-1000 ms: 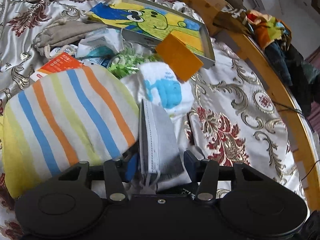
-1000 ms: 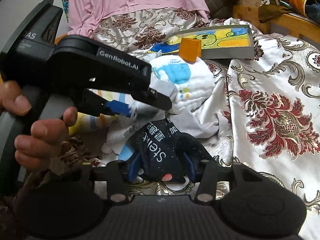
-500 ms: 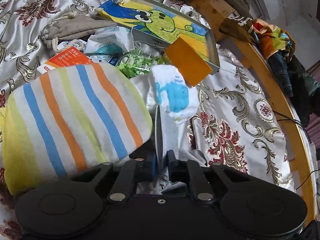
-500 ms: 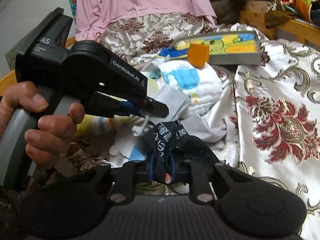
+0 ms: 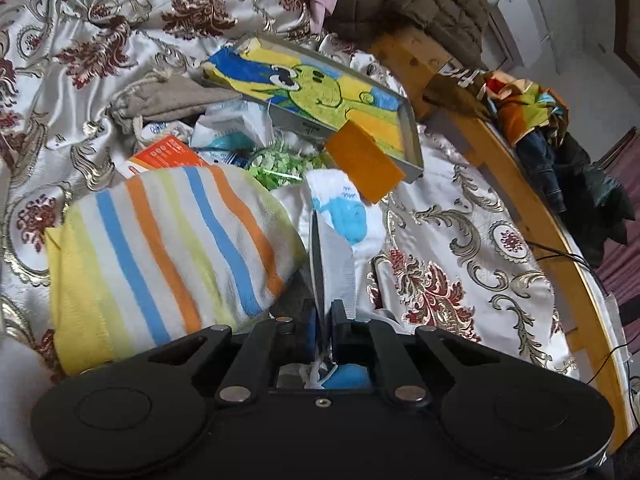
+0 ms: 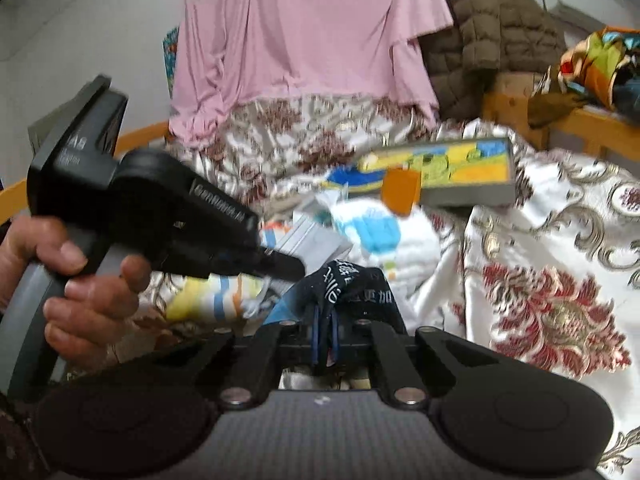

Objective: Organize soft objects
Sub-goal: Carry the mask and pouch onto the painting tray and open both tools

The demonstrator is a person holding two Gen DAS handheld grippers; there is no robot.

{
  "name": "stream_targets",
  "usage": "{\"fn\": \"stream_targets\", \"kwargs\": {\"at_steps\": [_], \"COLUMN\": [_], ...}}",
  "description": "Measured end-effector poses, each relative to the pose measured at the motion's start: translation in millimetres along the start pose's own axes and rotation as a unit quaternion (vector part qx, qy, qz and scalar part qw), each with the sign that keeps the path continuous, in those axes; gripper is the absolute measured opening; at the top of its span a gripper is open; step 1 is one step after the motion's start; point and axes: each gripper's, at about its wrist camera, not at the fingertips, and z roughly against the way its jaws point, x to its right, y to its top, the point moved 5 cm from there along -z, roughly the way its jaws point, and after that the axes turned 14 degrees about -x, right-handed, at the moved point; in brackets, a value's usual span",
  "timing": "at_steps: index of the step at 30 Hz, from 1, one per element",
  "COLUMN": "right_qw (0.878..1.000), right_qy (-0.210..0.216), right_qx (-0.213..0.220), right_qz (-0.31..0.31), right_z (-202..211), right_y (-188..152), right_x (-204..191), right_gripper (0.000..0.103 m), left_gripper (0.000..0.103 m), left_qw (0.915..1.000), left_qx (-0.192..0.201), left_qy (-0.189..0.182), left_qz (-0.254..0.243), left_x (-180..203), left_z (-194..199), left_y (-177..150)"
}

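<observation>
Both tongs are pinching masks right now. On my left cam the left gripper [image 5: 325, 320] has its jaws pressed together on a grey face mask [image 5: 334, 268], held edge-on so it stands up between the blue pads; its white ear loops dangle back toward the gripper body. The jaws have just been closing, and the mask is clamped between them.

Right cam is blurry, but the right gripper [image 6: 325, 336] is likewise squeezed on a dark navy mask [image 6: 348, 284] w/ white lettering — fabric bunched up above the pads. Those jaws have just been closing too, with the mask between them. In that same view a hand [image 6: 68, 280] grips the handle of the left gripper, which sits left of and just above the navy mask.

Rest of the pile sits on the floral satin bedspread [image 5: 460, 280]: a striped towel [image 5: 168, 256] to the left of the grey mask, a white cloth w/ blue whale print [image 5: 344, 212] just beyond it, and an orange card [image 5: 364, 162] leaning against a framed cartoon picture [image 5: 312, 92]. Pink garment [image 6: 304, 40] hangs at the back — beside a brown quilted jacket [image 6: 488, 32].
</observation>
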Motion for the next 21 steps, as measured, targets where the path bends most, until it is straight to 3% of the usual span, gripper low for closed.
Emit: {"fn": "stream_targets", "kwargs": {"at_steps": [5,10,16,21], "right_qw": [0.999,0.998,0.997,0.995], "right_qy": [-0.004,-0.023,-0.03,-0.036], "right_qx": [0.049,0.067,0.073,0.082], "right_qz": [-0.007,0.0,0.011,0.045], "right_z": [21,31,36,34], "right_y": [8,19,34,74], "right_x": [4,8,12,23], "right_gripper": [0.007,0.007,0.006,0.006], "left_gripper": [0.006,0.006,0.006,0.007], "left_qw": [0.9996,0.9987,0.9963,0.994], "left_qx": [0.019,0.034,0.052,0.067], "left_qy": [0.001,-0.008,-0.008,-0.001], "left_qz": [-0.022,-0.037,-0.068,-0.087], "left_x": [4,15,31,40], "left_z": [16,25,34,37], "left_y": [-4,4,27,61]}}
